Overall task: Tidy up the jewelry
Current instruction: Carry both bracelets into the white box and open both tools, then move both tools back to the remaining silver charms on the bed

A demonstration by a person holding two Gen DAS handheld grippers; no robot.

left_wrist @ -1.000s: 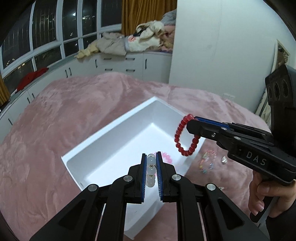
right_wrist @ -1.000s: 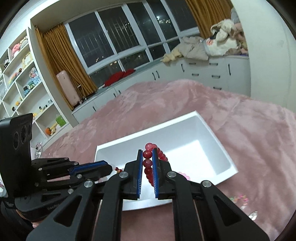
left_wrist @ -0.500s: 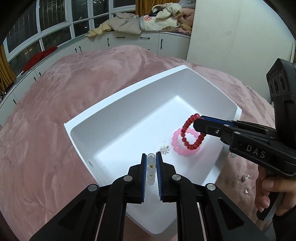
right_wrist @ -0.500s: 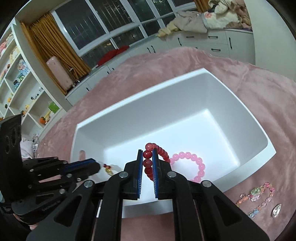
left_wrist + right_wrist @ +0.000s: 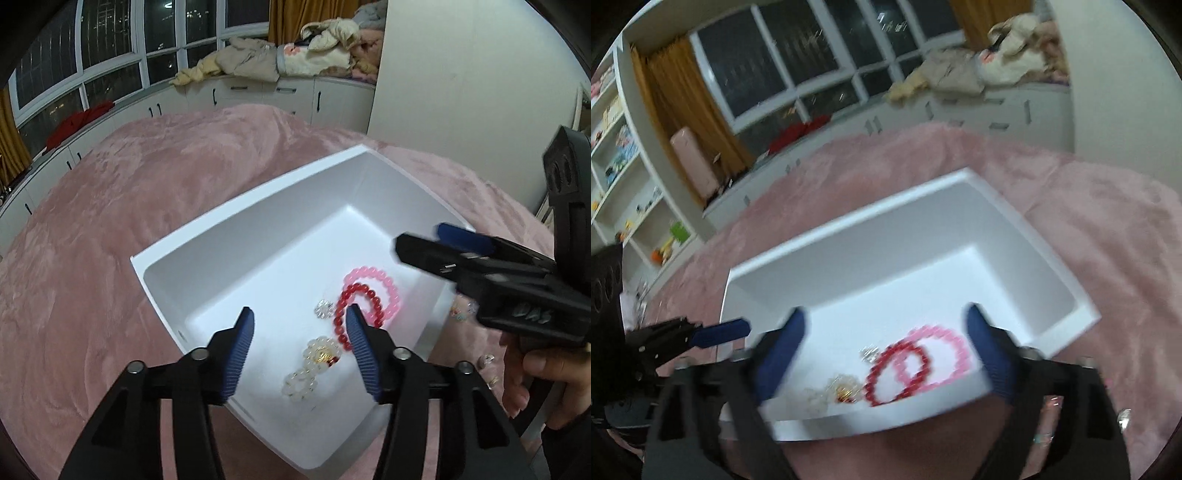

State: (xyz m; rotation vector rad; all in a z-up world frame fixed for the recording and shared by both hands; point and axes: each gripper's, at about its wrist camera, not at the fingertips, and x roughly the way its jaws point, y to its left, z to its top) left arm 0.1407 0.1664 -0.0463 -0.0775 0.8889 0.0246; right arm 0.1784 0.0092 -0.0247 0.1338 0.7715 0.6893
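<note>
A white rectangular plastic bin (image 5: 236, 236) sits on the pink plush bedspread (image 5: 110, 206), holding a pink bead bracelet (image 5: 384, 275) overlapped by a red bead bracelet (image 5: 341, 326), a clear-white bead bracelet with a gold charm (image 5: 314, 363) and a small crystal flower piece (image 5: 324, 308). Above its near rim the right gripper (image 5: 886, 354) and left gripper (image 5: 301, 349) have just been opening, jaws spread and empty. The bin's far half lies bare.

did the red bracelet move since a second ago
Yes. The red bracelet dropped from the right claw, whose jaws have just been opening, and now lies in the white box, overlapping the pink bracelet.
</note>
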